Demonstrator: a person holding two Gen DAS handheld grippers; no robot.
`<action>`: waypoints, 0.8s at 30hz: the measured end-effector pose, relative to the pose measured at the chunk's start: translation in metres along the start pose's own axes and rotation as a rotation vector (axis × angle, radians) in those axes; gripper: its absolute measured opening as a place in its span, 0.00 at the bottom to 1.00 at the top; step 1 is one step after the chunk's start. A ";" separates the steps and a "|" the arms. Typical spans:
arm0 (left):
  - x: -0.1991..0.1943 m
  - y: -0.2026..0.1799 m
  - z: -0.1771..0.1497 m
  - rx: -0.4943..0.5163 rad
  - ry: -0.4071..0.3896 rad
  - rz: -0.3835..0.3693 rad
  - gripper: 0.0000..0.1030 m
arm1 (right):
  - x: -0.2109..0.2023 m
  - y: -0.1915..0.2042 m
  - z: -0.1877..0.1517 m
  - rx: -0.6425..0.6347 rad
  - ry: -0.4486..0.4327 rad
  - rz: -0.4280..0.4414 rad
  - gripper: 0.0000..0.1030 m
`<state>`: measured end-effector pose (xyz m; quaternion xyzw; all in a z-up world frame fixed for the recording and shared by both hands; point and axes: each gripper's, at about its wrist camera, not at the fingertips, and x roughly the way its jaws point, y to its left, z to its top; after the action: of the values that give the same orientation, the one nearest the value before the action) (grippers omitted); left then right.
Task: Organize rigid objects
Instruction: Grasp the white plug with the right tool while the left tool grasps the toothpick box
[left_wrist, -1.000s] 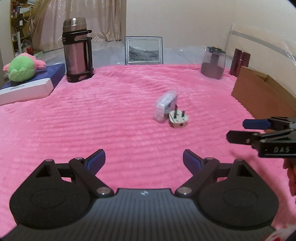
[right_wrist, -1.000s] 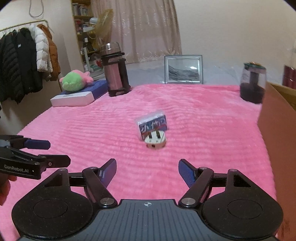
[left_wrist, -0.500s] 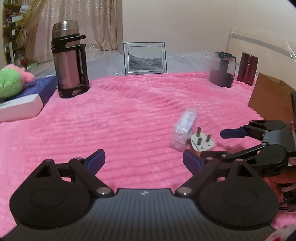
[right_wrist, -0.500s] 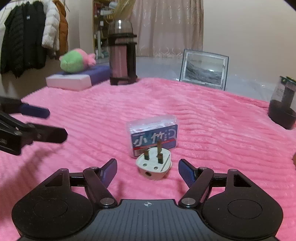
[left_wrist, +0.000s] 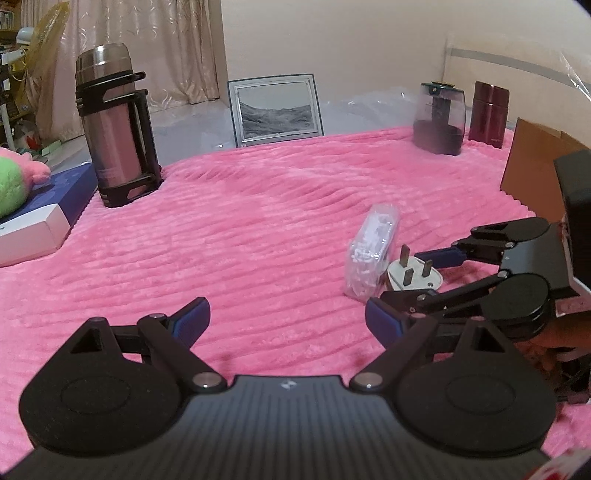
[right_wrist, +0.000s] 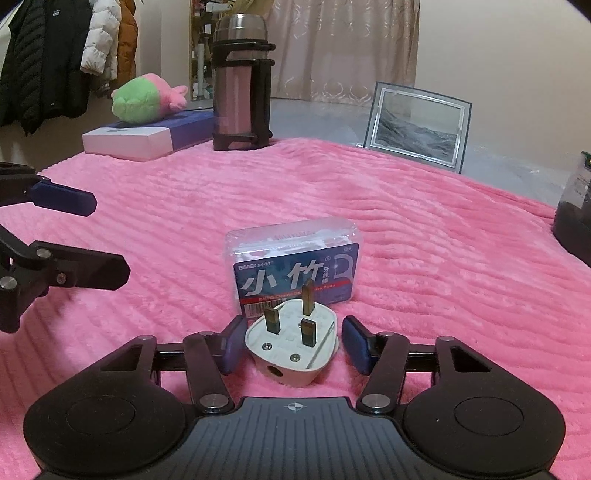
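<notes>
With right gripper (right_wrist: 291, 345) jaws closing around the white plug (right_wrist: 293, 341), pads not yet touching, I'd centre on its flat sides, clear of the floss box (right_wrist: 295, 264) behind. Left gripper (left_wrist: 284, 319) spread, empty, over pink bed (left_wrist: 258, 229).

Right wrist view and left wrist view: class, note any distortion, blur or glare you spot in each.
Right wrist view: fisheye bends the pink blanket; white plug sharp; glare on the picture frame. Left wrist view: dark rounded corners, curtain soft, plastic sheet glinting.
</notes>
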<state>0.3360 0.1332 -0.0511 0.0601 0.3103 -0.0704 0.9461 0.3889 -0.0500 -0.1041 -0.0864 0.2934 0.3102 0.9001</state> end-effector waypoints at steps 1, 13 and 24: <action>0.001 0.000 0.000 0.000 0.000 -0.001 0.86 | 0.000 0.000 0.000 0.001 -0.001 0.001 0.50; 0.024 -0.022 0.005 0.094 -0.013 -0.115 0.86 | -0.051 -0.022 -0.008 0.116 -0.053 -0.078 0.46; 0.079 -0.046 0.027 0.196 -0.001 -0.185 0.66 | -0.094 -0.056 -0.025 0.235 -0.068 -0.157 0.46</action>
<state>0.4067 0.0763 -0.0799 0.1235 0.3058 -0.1873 0.9253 0.3521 -0.1507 -0.0714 0.0076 0.2893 0.2051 0.9350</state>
